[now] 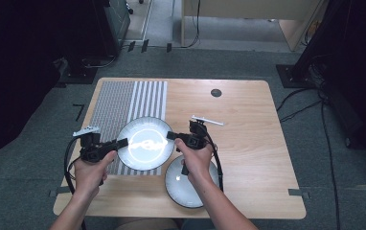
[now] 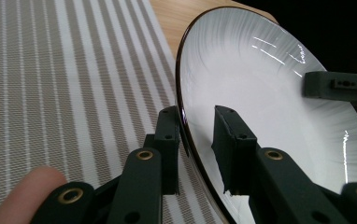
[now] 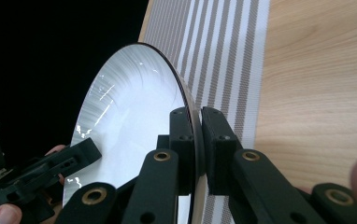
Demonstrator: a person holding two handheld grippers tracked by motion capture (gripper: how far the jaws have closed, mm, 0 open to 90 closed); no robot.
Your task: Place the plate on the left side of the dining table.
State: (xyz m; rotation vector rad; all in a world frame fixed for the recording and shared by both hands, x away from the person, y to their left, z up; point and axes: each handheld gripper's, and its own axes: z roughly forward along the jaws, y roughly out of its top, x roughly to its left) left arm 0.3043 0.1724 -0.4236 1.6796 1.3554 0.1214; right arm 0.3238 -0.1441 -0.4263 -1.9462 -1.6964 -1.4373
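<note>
White and glossy, with a thin dark rim, the big plate (image 1: 146, 143) sits between my two tongs, and I have it gripped from both sides. Nearest me, by the front edge of the bench (image 1: 248, 158), a second, smaller plate (image 1: 190, 184) lies flat under my right forearm, untouched. Just beyond it my right tong (image 1: 170, 136) points left across the bench and bites the big plate's right rim; in the right gripper view (image 3: 196, 140) its two black jaws are clenched on the rim, one pad on the white inner face, the other on the underside, with nothing but the plate's thickness between them. My left tong (image 1: 122, 143) comes in from the bench's left edge and holds the opposite rim; in the left gripper view (image 2: 197, 140) the dark rim runs between its jaws, and I take that tong as clenched on the plate as well, though a gap shows beside the pad on the inner face. Both gripper views show the plate tipped up off the surface. Below and behind it lies the striped placemat (image 1: 128, 103), which runs from the plate towards the far left corner of the bench. Farther back, right of the mat, a small white stick-like thing (image 1: 209, 120) lies on the bare wood, and a dark round cable port (image 1: 216, 93) sits near the far edge.
</note>
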